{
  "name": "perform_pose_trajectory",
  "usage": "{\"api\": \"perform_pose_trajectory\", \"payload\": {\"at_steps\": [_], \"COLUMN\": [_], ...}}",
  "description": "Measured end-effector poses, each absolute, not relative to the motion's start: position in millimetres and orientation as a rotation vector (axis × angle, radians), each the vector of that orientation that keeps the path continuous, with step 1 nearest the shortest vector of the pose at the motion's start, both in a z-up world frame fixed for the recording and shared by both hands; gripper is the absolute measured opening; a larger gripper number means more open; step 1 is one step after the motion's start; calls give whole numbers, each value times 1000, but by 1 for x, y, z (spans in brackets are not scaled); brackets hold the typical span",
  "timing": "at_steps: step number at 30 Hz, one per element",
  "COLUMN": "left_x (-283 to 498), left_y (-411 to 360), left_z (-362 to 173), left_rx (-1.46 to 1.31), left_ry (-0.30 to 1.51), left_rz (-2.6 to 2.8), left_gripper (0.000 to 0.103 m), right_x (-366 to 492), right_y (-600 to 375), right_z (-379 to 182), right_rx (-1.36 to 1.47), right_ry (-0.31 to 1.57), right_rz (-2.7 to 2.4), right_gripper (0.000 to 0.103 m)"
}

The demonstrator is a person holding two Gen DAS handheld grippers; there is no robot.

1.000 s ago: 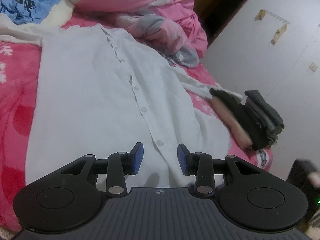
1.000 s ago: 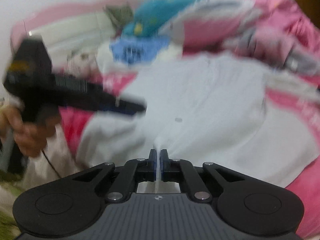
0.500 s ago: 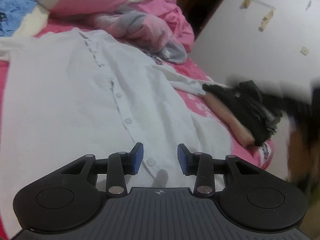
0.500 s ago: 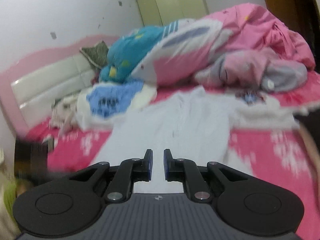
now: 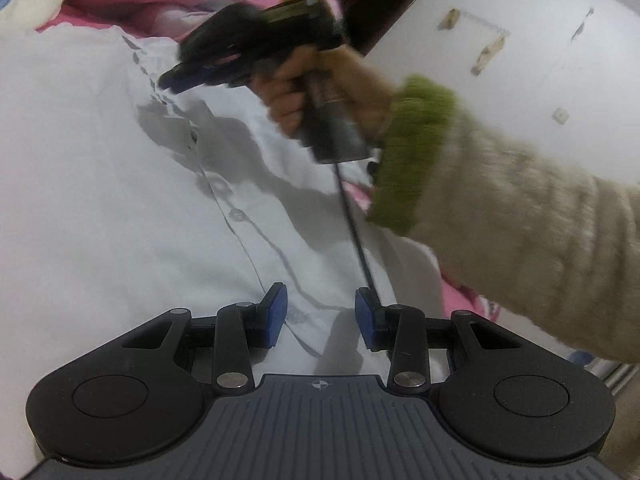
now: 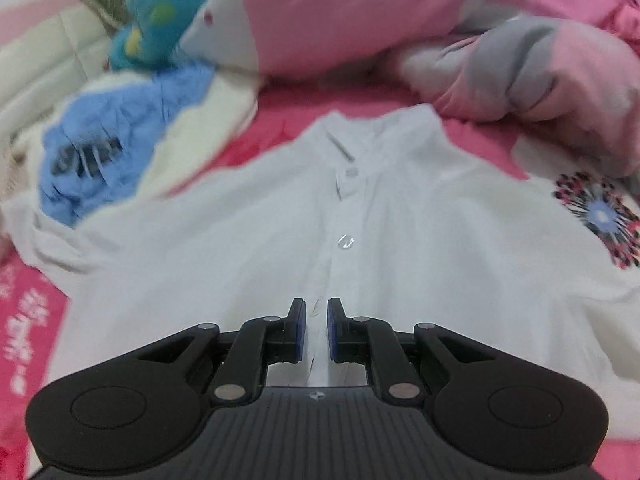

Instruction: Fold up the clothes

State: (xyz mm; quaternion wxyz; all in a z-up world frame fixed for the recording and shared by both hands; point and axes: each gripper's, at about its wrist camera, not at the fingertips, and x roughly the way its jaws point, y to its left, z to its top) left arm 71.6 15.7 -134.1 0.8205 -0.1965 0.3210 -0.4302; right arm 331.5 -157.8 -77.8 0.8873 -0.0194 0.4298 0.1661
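White cotton, a buttoned shirt [image 6: 400,248], is being laid flat, front up, on the pink bed [image 6: 24,320] before folding. The right gripper [image 6: 317,320], jaws slightly parted and empty, is being held over the placket; the left gripper [image 5: 320,314] is being held wide open above the hem. A sleeve or side edge likely needs to be pinched next.

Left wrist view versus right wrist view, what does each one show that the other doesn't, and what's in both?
Only the left wrist view shows the right gripper from outside, the hand holding it and the green-cuffed sleeve. Only the right wrist view shows the blue garment, the teal plush and the shirt's collar. Both show the white shirt, its button placket and pink bedding.
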Motion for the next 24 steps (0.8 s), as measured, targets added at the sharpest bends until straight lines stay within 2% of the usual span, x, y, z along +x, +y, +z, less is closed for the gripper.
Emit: {"api": "perform_pose_trajectory", "payload": {"at_steps": [5,7,9,14,24], "left_x": [67,65,62,71,80], "left_y": [19,21,22,20,23], "left_z": [-135,-135,-136,-136,-143], "left_rx": [-428,-439,-451,-466,-534], "left_ry": [656,649,643,642,643], "left_rz": [-943,-947,-951,-956,-975], "left_gripper": [37,37,37,37,36], "right_x": [339,341,344,346,345], "right_y": [-149,-153,-162,-190,-191], "right_z": [-93,-91,-86,-79,-58], "right_rx": [-134,-109,-35,185,251], "right_ry": [892,886,885,852,785], "right_rz": [329,317,304,295,381], "right_gripper": [11,8,0,0,0]}}
